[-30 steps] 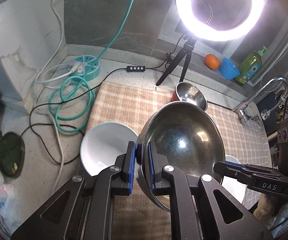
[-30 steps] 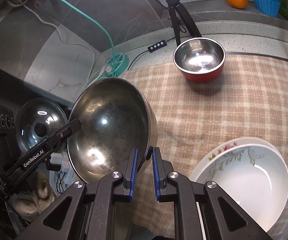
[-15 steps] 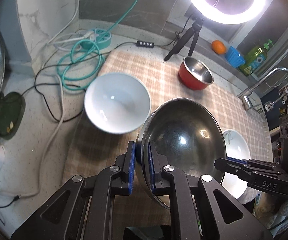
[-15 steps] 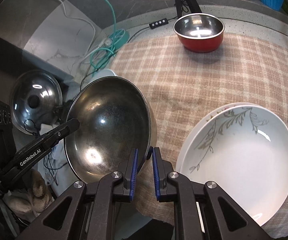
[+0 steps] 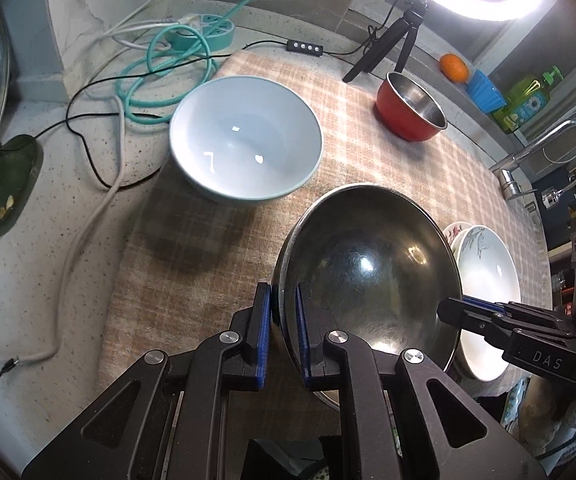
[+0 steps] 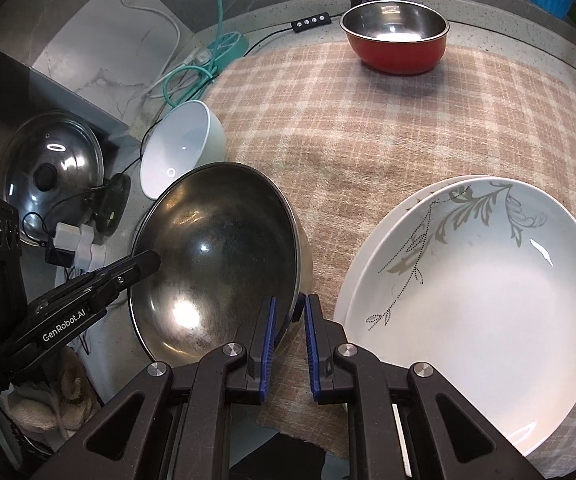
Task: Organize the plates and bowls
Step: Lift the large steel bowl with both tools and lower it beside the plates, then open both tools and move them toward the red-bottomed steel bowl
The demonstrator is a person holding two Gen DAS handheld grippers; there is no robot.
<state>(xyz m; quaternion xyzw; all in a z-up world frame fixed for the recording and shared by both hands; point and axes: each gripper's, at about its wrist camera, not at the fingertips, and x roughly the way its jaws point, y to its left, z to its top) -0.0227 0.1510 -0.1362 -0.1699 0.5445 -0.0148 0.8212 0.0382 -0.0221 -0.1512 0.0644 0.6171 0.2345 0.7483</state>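
While both your claws, left (image 5: 282, 320) and right (image 6: 287, 322), pinch opposite rims of the empty steel bowl (image 5: 368, 268), the white bowl (image 5: 246, 138) at frame centre-left sits empty.

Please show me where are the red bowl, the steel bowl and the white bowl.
red bowl (image 6: 398, 54), right wrist view, red outer wall.
steel bowl (image 5: 368, 276), left wrist view, inside surface.
white bowl (image 5: 244, 140), left wrist view, inside bottom.

The right gripper (image 5: 450, 312), seen from the left wrist camera, carries the white letters "DAS" on its black body. The left gripper (image 6: 154, 260), seen from the right wrist camera, carries "GenRobot.AI".
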